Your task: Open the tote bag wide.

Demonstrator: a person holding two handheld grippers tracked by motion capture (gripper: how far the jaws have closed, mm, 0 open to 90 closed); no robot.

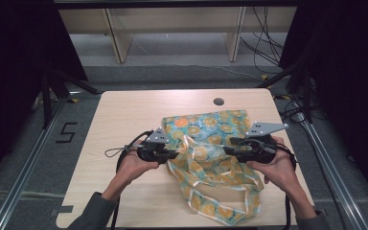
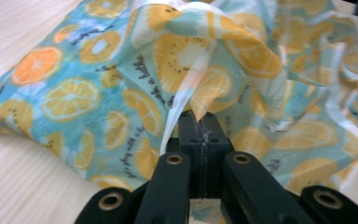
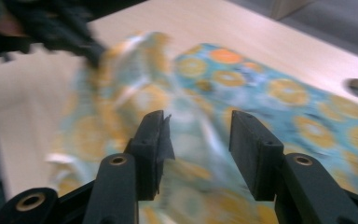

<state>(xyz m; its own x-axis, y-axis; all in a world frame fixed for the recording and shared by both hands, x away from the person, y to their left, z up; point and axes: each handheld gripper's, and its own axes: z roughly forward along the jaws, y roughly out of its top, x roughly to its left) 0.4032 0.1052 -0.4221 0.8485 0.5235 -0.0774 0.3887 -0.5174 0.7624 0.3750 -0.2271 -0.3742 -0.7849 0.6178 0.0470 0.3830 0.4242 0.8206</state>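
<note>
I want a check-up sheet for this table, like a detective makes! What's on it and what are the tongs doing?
Surface: pale wooden table with a round hole near the far edge.
Job's things: fruit-print bag, teal with orange and lemon slices, crumpled, its handles trailing toward the near edge.
Clutter: nothing seen.
Grippers: left tongs shut on a fold of the bag, lifting it; right tongs open, the bag's cloth blurred beyond the jaws.
Cables: black cable looping from the left tongs; more wires on the floor beyond the table.
Surroundings: wooden shelf frame behind, dark curtains at both sides, a "5" marked on the floor.
</note>
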